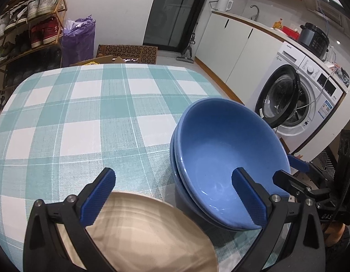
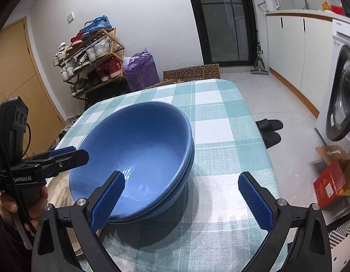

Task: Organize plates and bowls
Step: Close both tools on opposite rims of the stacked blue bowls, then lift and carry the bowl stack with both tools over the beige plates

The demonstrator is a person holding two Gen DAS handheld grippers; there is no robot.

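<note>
Blue bowls (image 2: 138,158): at 11 o'clock of right hand-held gripper (image 2: 181,200), nearer than left hand-held gripper (image 1: 173,196).
Jaws: both wide open, empty.

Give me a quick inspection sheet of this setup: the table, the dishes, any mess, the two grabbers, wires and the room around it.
Surface: table under a teal-and-white checked cloth, mostly bare.
Job's things: two blue bowls nested, upright, near the table's right edge; a beige plate beside them, at the near edge.
Clutter: nothing seen on the table.
Grippers: left gripper open, above the plate, one finger over the bowls; right gripper open, left finger over the bowls' near rim, holding nothing.
Cables: a black cable runs along the left gripper's handle.
Surroundings: washing machine with door open, shoe rack, purple bag, slippers on the floor.
</note>
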